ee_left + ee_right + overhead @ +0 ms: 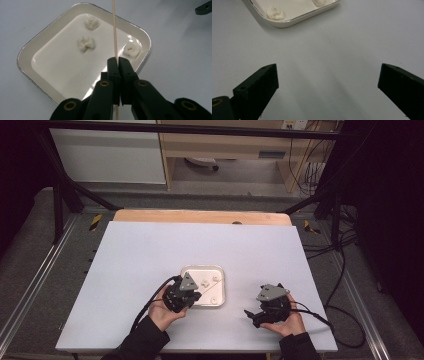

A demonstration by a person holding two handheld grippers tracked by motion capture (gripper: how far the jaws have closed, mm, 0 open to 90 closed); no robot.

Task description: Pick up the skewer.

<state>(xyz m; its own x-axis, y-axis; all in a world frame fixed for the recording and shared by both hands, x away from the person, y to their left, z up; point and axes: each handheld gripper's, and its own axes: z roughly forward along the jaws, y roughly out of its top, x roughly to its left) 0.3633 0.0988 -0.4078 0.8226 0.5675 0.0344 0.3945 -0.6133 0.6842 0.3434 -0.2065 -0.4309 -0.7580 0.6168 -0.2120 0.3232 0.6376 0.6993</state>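
Centrally, pinching a thin wooden skewer (114,30) in the left gripper (117,62) over the white tray (30,50) holding three pale lumps (86,43), right gripper (327,82) gaping wide at lower right.

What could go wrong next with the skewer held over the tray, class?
The thin wooden skewer is pinched low by the left gripper, so it may bend or slip when pressed. The white pieces lie loose in the tray, so they could slide. The right gripper hangs open, bracing nothing.
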